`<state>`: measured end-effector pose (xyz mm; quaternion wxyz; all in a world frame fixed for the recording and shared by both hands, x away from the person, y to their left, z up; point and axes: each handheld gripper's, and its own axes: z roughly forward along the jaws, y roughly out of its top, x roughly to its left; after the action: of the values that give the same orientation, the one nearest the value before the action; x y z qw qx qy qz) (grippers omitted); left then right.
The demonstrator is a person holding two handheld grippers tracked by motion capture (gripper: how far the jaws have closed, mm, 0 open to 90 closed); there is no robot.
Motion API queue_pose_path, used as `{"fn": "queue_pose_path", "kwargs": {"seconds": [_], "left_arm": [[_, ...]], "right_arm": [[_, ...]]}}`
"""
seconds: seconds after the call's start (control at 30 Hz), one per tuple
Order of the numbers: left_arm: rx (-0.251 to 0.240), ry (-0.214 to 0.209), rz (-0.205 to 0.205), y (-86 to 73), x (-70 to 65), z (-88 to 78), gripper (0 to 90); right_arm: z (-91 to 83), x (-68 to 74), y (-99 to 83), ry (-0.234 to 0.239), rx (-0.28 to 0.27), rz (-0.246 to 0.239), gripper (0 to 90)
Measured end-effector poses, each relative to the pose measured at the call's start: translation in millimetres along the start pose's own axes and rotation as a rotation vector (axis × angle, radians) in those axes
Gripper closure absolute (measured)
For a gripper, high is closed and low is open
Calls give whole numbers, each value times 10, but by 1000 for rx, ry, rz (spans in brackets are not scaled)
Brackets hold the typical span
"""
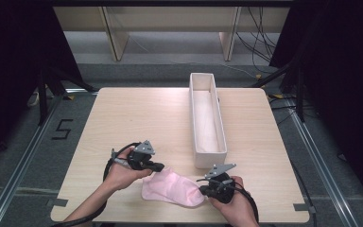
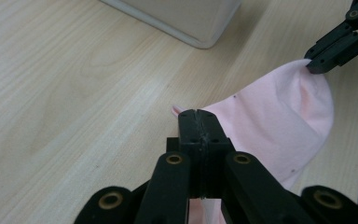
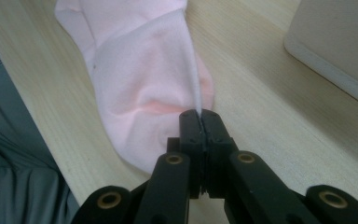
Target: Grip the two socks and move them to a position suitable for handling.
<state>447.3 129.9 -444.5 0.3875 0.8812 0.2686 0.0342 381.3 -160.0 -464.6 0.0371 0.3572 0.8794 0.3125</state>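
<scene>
A pale pink sock [image 1: 172, 188] lies on the wooden table [image 1: 137, 118] near its front edge, between the two hands. My left gripper [image 1: 160, 167] is shut on the sock's left end; in the left gripper view the jaws [image 2: 199, 116] pinch the pink fabric [image 2: 270, 116] and a small fold pokes out past them. My right gripper [image 1: 201, 187] is shut on the sock's right end; in the right gripper view the jaws [image 3: 200, 116] clamp a raised ridge of the sock [image 3: 140, 70]. The other gripper [image 2: 340, 44] shows at the far right of the left gripper view, holding the far end.
A long, narrow white box [image 1: 207, 118] stands open on the table just behind the sock, running away from me; its corner shows as the white box [image 2: 186, 21] and white box [image 3: 335, 46]. Bare wood spreads to the left. Table legs and cables stand on the floor behind.
</scene>
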Motion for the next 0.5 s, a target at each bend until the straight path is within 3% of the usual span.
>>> {"fn": "queue_pose_path", "kwargs": {"seconds": [0.2,0.3,0.5], "left_arm": [[-54,20,-10,-31,-90,-227,898],[-81,42,-14,-82,-142,-343,898],[-125,75,-43,-262,-239,-505,897]], "right_arm": [[-90,3,30,11,-24,-10,889],[-136,28,58,29,-30,19,889],[-162,40,170,50,-28,-10,888]]}}
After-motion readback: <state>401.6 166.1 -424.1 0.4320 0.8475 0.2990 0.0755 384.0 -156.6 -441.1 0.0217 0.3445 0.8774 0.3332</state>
